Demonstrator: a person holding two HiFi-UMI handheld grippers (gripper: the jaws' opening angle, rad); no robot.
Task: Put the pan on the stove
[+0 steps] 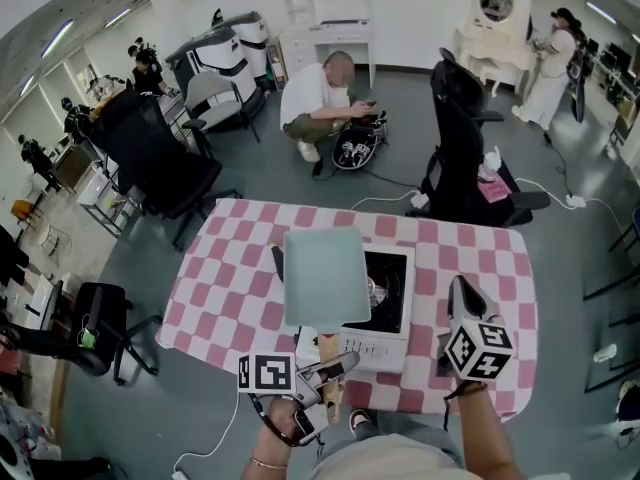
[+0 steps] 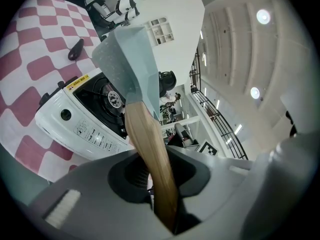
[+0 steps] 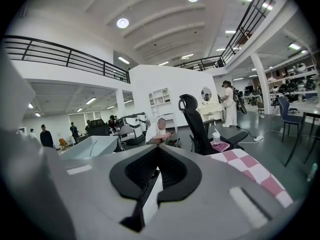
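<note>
From the head view, the left claw (image 1: 335,366) is clamped on the wooden handle (image 1: 328,353) of the pale square pan (image 1: 325,276). The pan is carried in the air over the left part of the white stove (image 1: 392,346), which sits mid-way along the checkered desk (image 1: 230,298). Gripping the handle's near end keeps the claw clear of the burner (image 1: 378,290) and lets the pan body reach out ahead. The pan's long axis runs from the person towards the far side of the desk, handle nearest, body farthest. The right claw (image 1: 458,286) hangs over the desk's right side, apart from both pan and stove (a spare hand for now, by my reading).

In the left gripper view, the handle (image 2: 150,154) passes straight between the jaws, which press on it from both sides. The pan (image 2: 127,59) stands beyond, above the stove (image 2: 75,121), with air between them, so it is not yet set down. A small dark object (image 2: 76,49) lies on the desk past the stove; I cannot tell what it is.

In the right gripper view, the jaws are drawn together with nothing between them. The pan (image 3: 90,146) shows off to the left, roughly level, open side up.
</note>
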